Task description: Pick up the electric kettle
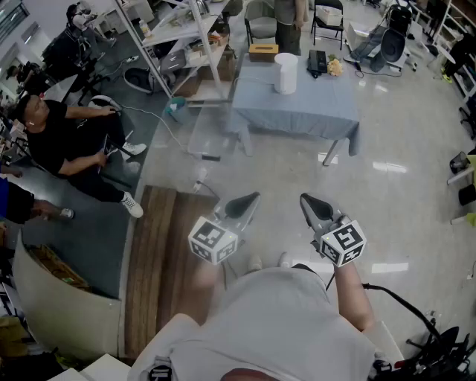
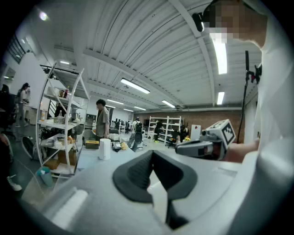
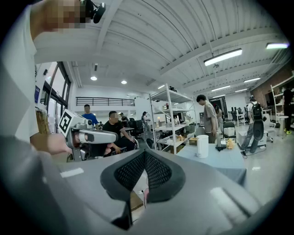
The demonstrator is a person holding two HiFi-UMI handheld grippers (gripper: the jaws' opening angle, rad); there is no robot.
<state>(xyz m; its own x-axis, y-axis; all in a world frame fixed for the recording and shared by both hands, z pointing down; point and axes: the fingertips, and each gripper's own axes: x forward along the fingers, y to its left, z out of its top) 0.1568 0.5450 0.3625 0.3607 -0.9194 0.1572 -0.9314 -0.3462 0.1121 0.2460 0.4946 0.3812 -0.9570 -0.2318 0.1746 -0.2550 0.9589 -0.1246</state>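
The electric kettle point(image 1: 285, 73) is a white cylinder standing on a table with a blue cloth point(image 1: 297, 111), several steps ahead of me. It also shows small and distant as the kettle point(image 2: 105, 149) in the left gripper view and the kettle point(image 3: 202, 146) in the right gripper view. My left gripper point(image 1: 249, 199) and right gripper point(image 1: 309, 201) are held side by side in front of my body, both pointing toward the table. Both are shut, with nothing between the pads. Each shows in the other's view: right gripper point(image 2: 183, 147), left gripper point(image 3: 110, 136).
On the table lie a brown box point(image 1: 262, 51), a black device point(image 1: 317, 61) and a small yellow thing point(image 1: 335, 67). A person point(image 1: 288, 22) stands behind it. A metal shelf rack point(image 1: 186, 45) is left of it. A seated person point(image 1: 59, 138) is at far left.
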